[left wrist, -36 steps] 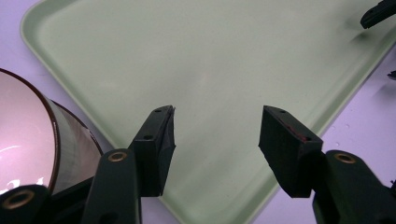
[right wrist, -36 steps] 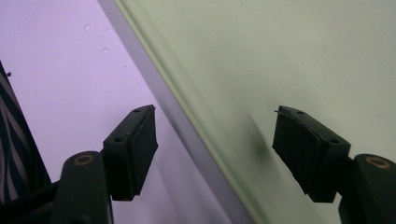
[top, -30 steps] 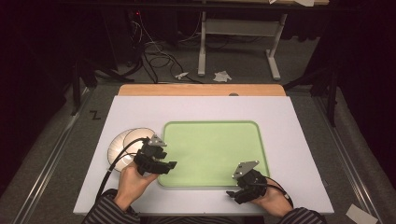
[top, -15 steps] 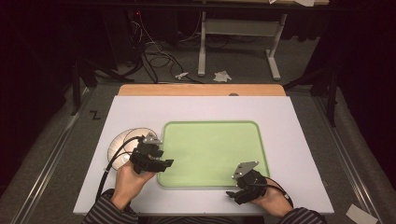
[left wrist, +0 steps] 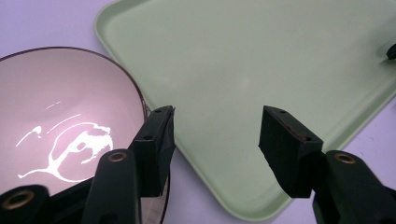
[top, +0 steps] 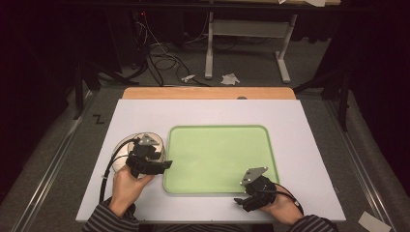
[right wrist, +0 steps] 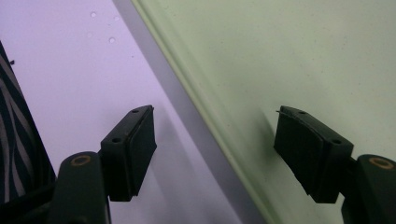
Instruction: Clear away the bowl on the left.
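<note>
A shallow round plate (top: 126, 150) of clear, brownish-tinted glass is lying on the white table (top: 309, 145), near its left edge and just beside the left rim of the green tray (top: 220, 152). In the left gripper view the plate (left wrist: 60, 116) is showing a dark thin rim and bright white glints of light on its smooth surface; no brand, label or writing is showing on it. The only mark that can be read is a black "Z" (top: 98, 118) on the floor left of the table.

The left gripper (top: 157, 164) is hovering over the plate's right edge, its jaws spread wide and holding nothing; in its own view the gripper (left wrist: 217, 135) is straddling the gap between plate and tray, one jaw over the plate's rim, the other over the tray.

The right gripper (top: 249, 199) is sitting at the tray's near right corner, jaws also wide apart and empty; in its own view the gripper (right wrist: 215, 144) is spanning the tray's rim (right wrist: 196, 107), one jaw over the table, one over the tray. A striped sleeve (right wrist: 18, 154) is showing at the left edge there.
</note>
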{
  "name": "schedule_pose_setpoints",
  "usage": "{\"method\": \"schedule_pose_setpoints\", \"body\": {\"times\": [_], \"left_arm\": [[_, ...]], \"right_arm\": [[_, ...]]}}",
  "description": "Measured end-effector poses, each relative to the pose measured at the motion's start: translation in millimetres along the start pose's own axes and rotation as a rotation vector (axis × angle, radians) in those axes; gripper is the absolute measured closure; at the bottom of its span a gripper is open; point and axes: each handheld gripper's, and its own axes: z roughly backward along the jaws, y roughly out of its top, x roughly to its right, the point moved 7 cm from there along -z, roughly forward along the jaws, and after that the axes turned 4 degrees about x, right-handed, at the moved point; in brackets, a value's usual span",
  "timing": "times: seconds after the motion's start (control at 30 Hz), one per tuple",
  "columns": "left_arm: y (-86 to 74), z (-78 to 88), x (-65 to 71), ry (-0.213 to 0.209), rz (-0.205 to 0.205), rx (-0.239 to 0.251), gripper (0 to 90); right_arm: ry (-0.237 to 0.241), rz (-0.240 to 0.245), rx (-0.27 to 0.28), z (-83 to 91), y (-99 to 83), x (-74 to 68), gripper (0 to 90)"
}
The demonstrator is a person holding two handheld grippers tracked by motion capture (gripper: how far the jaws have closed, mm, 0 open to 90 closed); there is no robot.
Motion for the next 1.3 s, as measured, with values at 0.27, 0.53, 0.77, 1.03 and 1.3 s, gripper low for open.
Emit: {"method": "schedule_pose_setpoints", "body": {"times": [0.27,0.53,0.77,1.03,1.3], "left_arm": [[-3.0,4.8,-15.4,0.030,0.045,-0.007,45.3],[-7.3,7.8,-31.3,0.073,0.074,-0.027,45.1],[-11.2,11.1,-45.8,0.109,0.096,-0.036,44.9],[-16.4,13.0,-61.0,0.141,0.133,-0.050,44.9],[-17.5,18.5,-70.4,0.164,0.156,-0.038,44.8]], "right_arm": [[0.000,0.000,0.000,0.0,0.0,0.0,30.7],[0.000,0.001,0.000,-0.1,0.0,0.0,30.6],[-0.001,0.001,0.000,-0.1,0.0,-0.1,30.6],[-0.002,-0.001,-0.002,0.0,-0.1,-0.1,30.6],[-0.001,-0.002,-0.002,0.0,-0.1,-0.2,30.5]]}}
